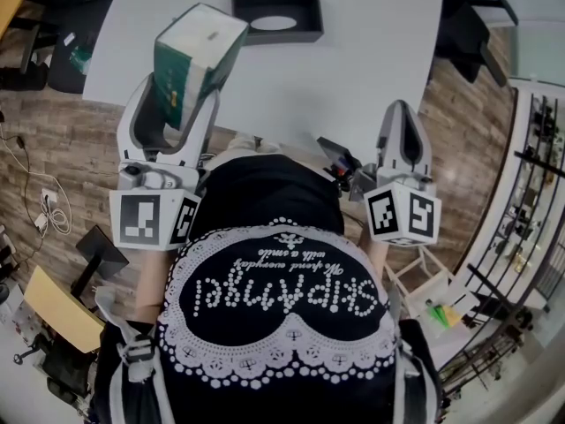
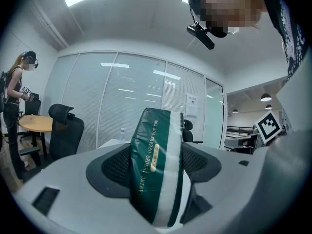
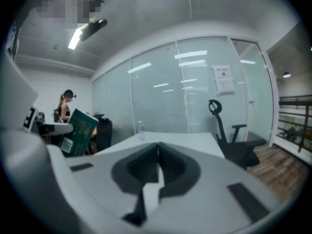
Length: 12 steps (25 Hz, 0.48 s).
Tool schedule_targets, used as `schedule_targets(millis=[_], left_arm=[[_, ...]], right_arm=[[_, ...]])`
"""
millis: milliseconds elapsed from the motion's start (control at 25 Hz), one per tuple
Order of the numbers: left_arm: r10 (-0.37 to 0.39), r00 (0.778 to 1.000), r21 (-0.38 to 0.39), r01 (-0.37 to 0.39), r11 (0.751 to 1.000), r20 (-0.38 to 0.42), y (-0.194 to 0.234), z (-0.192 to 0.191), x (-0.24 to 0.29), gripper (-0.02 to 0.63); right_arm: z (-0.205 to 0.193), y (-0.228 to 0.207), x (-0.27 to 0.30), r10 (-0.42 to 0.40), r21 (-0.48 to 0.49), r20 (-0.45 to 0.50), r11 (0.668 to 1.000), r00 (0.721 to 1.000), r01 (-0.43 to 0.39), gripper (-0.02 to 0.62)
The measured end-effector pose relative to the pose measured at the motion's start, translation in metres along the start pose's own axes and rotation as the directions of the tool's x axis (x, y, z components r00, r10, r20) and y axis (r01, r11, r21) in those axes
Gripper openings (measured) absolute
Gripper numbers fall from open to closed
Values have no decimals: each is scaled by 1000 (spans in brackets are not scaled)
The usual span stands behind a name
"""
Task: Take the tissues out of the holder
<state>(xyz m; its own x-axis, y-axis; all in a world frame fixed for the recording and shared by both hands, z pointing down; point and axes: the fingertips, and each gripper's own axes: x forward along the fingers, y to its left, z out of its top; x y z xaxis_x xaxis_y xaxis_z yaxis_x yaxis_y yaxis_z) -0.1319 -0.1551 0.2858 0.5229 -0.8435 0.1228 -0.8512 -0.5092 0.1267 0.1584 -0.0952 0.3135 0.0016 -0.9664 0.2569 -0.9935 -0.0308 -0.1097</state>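
A green and white tissue pack [image 1: 196, 60] is lifted above the near left edge of the white table [image 1: 371, 69], clamped between the jaws of my left gripper [image 1: 181, 104]. In the left gripper view the tissue pack [image 2: 157, 167] stands upright between the two dark pads, squeezed at its middle. The black tissue holder [image 1: 275, 11] sits at the far middle of the table with its oval opening up. My right gripper [image 1: 403, 131] is held up near the table's right near edge, jaws shut together with nothing in them [image 3: 157, 172]. The tissue pack [image 3: 78, 133] shows at the left of the right gripper view.
Black office chairs [image 1: 468, 25] stand to the right of the table and another [image 1: 62, 25] to the left. A wood floor lies around the table, with cables [image 1: 40, 201] at left. A person [image 2: 14, 101] stands far off by a round table. A metal rack [image 1: 530, 193] is at right.
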Motion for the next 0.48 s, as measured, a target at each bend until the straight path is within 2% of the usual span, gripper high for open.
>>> schedule_targets(millis=[480], left_arm=[[6,1000,-5,-6,1000,-11,2,0,2,336]], right_arm=[[2,3,3,3,-2,-2,1000,1000,-3,34]])
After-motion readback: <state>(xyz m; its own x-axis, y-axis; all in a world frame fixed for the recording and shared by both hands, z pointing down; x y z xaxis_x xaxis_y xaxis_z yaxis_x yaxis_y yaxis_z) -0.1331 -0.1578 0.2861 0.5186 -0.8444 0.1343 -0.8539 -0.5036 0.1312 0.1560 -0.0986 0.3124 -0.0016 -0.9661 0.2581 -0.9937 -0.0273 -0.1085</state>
